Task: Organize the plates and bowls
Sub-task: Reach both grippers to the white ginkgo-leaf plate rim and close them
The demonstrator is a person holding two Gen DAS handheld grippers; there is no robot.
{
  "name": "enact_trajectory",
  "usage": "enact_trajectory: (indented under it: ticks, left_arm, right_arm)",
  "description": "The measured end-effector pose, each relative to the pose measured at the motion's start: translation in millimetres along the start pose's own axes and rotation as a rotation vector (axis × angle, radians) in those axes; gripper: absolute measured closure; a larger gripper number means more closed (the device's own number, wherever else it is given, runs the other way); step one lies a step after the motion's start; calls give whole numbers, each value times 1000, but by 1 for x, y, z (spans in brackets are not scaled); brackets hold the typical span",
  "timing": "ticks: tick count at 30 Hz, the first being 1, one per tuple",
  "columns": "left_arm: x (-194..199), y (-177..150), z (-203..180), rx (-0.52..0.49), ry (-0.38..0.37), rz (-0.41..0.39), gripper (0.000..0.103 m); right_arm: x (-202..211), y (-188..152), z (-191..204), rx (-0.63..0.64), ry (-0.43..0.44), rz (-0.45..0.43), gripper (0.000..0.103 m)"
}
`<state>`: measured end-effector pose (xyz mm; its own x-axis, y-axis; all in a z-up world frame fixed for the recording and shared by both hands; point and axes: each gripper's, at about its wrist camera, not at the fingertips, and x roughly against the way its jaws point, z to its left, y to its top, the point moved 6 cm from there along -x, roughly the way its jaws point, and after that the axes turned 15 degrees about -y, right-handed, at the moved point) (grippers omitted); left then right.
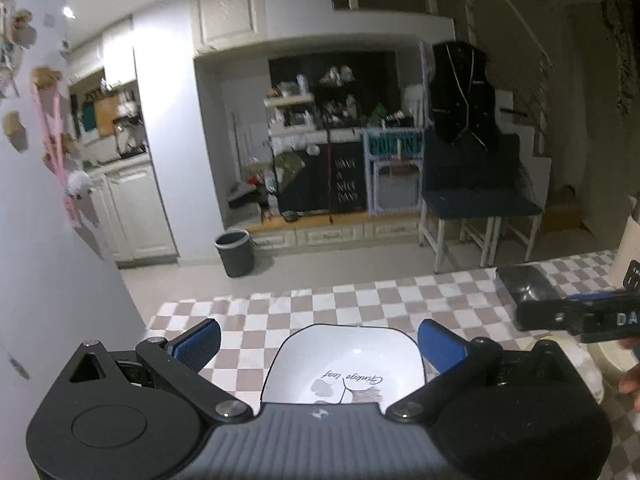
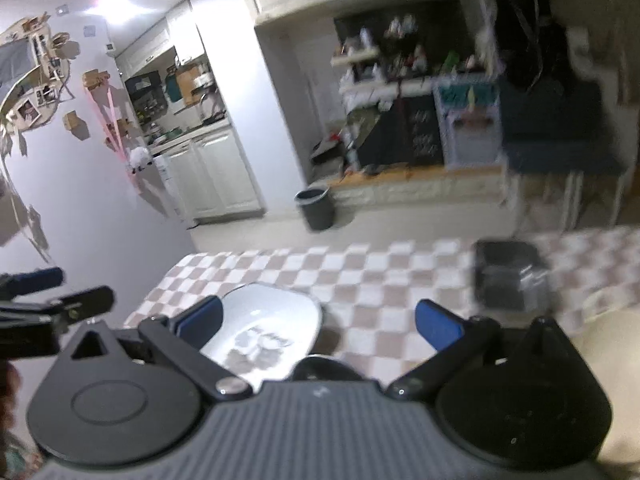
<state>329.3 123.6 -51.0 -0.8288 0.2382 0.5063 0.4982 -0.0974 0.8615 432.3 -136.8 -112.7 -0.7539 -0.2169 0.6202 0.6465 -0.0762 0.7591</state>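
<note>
Hovering over the checked tablecloth [image 1: 360,300], the left gripper [image 1: 320,344] sits just above a white square bowl [image 1: 344,364] with a leaf print, so the step in hand looks like the approach to a first pick-up. Its 2 blue fingers [image 1: 200,340] are spread wide, 1 to each side of the bowl and apart from it, holding nothing. The right gripper [image 2: 318,328] is likewise wide and empty, with the bowl [image 2: 272,320] just beside its left pad. A dark square dish [image 1: 524,284] rests further right on the table. Next, a gripper likely needs lowering until 1 pad passes the rim before closing.
</note>
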Motion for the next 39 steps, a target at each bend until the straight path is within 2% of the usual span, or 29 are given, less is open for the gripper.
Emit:
enact_trajectory:
  ticks: [2,6,8,11,13,15,18,20,22,25,29,32,34,36,39]
  left_arm:
    - [-15,0,11,10,-19,15,0]
    - [-43,-4,34,44,-51,56,0]
    - [-56,-4,46,67,-54,75,0]
    - [-70,-8,59,68,-79,87,0]
    - [-81,-11,65,68,-84,113,0]
    - [-93,-16,72,90,-125,162,0]
    - [-106,-25,84,124,-139,194,0]
    - [-115,-31,93,133,-136,214,3]
    - [-123,-37,102,161,-141,235,15]
    - [-130,-49,115,233,-151,253,29]
    - [-133,-64,130,278,-146,274,35]
    - [-136,-72,140,300,-141,291,39]
    - [-138,-75,144,322,-140,304,47]
    - [-140,-78,149,356,-151,317,49]
    - [-142,-82,159,458,-184,320,49]
  right_arm:
    - [-27,1,1,-54,22,74,0]
    - [-64,1,3,-159,47,146,3]
    - [-82,3,5,-188,54,182,12]
    - [-104,2,16,-222,87,225,16]
    - [-118,0,20,-228,87,243,21]
    - [-134,-5,23,-236,70,269,24]
    - [-136,-15,25,-237,73,316,31]
    - [-143,-23,33,-207,55,369,42]
    - [-142,-27,36,-164,35,404,52]
    - [-138,-23,37,-112,-22,408,68]
    - [-149,-18,35,-94,-36,390,79]
    - [-160,-7,42,-95,-44,368,80]
    - [-176,-1,47,-85,-48,346,80]
    - [-187,3,52,-72,-46,335,80]
    - [-181,-1,48,-19,-37,343,80]
